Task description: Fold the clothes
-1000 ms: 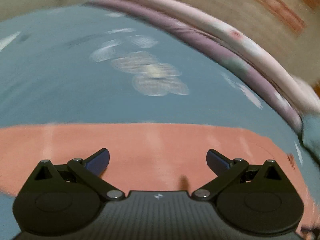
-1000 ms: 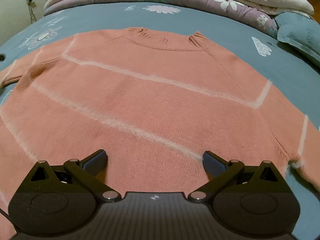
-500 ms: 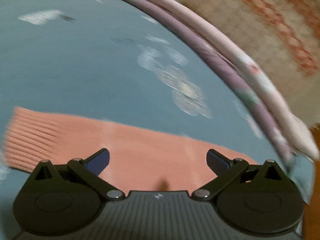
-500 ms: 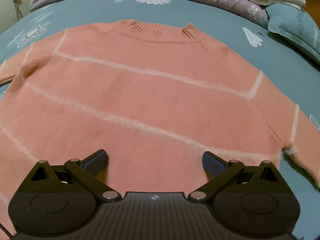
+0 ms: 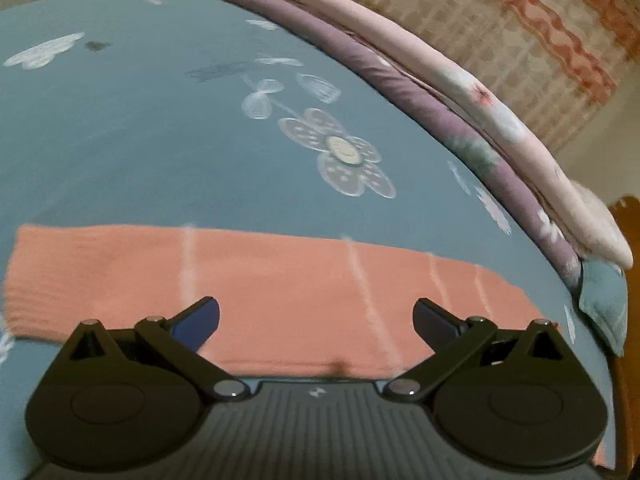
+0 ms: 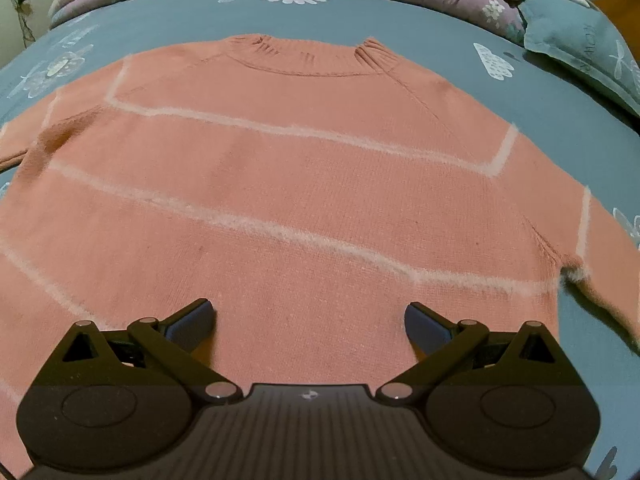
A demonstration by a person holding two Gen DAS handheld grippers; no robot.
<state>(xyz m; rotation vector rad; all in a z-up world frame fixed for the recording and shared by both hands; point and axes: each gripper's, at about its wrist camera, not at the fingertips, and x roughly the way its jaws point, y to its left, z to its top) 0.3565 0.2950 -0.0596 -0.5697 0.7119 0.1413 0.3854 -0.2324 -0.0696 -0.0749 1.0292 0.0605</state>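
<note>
Salmon-pink striped knit sweater point(image 6: 304, 184): flat on bed. Its sleeve point(image 5: 248, 280) lies crosswise just beyond left tongs point(image 5: 316, 316). Left tongs and right tongs point(image 6: 308, 320) spread, empty.

One salmon-pink sweater point(image 6: 304, 184) lies on one blue floral bedsheet point(image 6: 460, 28). Two folded quilts point(image 5: 460, 112) are stacked behind it. One pillow point(image 6: 580, 52) sits there too.

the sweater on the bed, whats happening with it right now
A person is about to fold a salmon-pink striped sweater spread flat, collar away from the camera, on a blue floral bedsheet. Nothing is folded yet. The left tongs are open over one outstretched sleeve, near its ribbed cuff. The right tongs are open over the lower body of the sweater. Neither grips fabric. A rolled purple and pink quilt lies along the far edge of the bed.
</note>
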